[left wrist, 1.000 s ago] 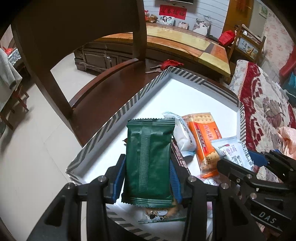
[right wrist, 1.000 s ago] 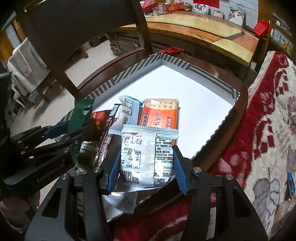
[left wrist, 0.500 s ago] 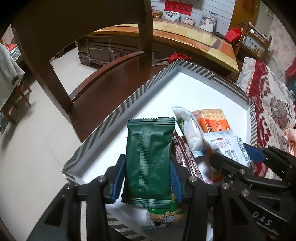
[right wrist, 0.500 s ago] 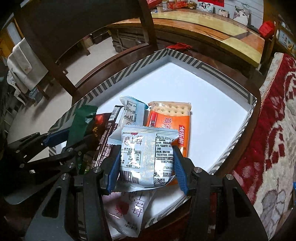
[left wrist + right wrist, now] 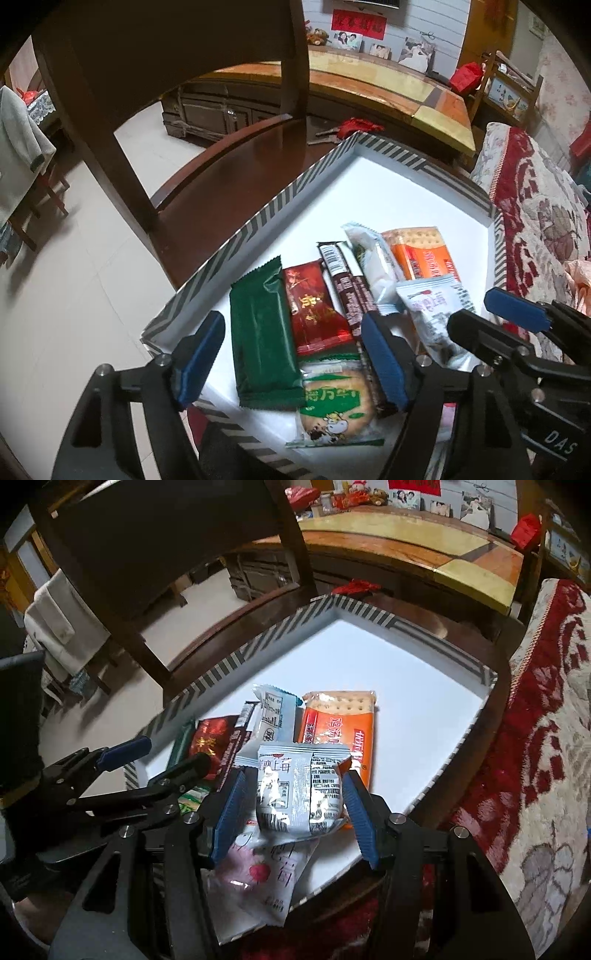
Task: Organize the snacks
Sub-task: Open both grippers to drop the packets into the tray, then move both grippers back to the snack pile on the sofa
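A white box with a striped rim (image 5: 266, 218) (image 5: 236, 661) sits on a dark wooden chair and holds several snack packets. My left gripper (image 5: 291, 354) is open above the box's near corner; the green packet (image 5: 262, 336) lies flat in the box between its fingers, beside a red packet (image 5: 314, 314) and a round biscuit pack (image 5: 334, 400). My right gripper (image 5: 295, 808) stands open around a silver-white packet (image 5: 299, 790), which rests on the pile. An orange cracker pack (image 5: 340, 720) lies behind it.
The chair back (image 5: 177, 55) rises at the box's far left. A red patterned sofa cover (image 5: 535, 738) lies to the right. A long wooden cabinet (image 5: 388, 85) with photos stands behind. Tiled floor (image 5: 74, 295) is on the left.
My left gripper has opened and let the green packet drop flat into the box. My right gripper has opened too, and the silver-white packet has settled on the pile.
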Tool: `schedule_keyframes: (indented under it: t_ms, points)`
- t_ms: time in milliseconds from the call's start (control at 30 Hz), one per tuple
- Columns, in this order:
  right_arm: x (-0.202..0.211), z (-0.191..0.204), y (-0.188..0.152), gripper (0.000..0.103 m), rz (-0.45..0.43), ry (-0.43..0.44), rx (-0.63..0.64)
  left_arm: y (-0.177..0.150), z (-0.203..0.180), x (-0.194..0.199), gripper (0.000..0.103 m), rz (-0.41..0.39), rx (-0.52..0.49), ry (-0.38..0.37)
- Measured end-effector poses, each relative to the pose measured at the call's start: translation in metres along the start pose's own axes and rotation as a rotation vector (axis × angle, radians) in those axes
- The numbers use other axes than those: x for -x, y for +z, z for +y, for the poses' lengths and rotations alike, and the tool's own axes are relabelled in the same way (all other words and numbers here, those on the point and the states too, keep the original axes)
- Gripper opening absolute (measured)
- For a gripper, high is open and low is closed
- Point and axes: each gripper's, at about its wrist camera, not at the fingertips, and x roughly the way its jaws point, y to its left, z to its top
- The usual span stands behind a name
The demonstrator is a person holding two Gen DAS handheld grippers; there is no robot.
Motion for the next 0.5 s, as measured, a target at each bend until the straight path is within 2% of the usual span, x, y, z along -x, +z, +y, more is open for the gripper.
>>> schedule_keyframes:
  t_ms: [233,500]
  points:
    - [0.039,-0.016,-0.017,0.055,-0.066,-0.020,-0.047,-0.004,-0.018,0.018,0.084,-0.030,-0.029,-0.030]
    - [0.076,-0.051,-0.047,0.055,-0.098,-0.062,-0.113,-0.011,-0.064,0.033,0.087,-0.036,-0.105,-0.102]
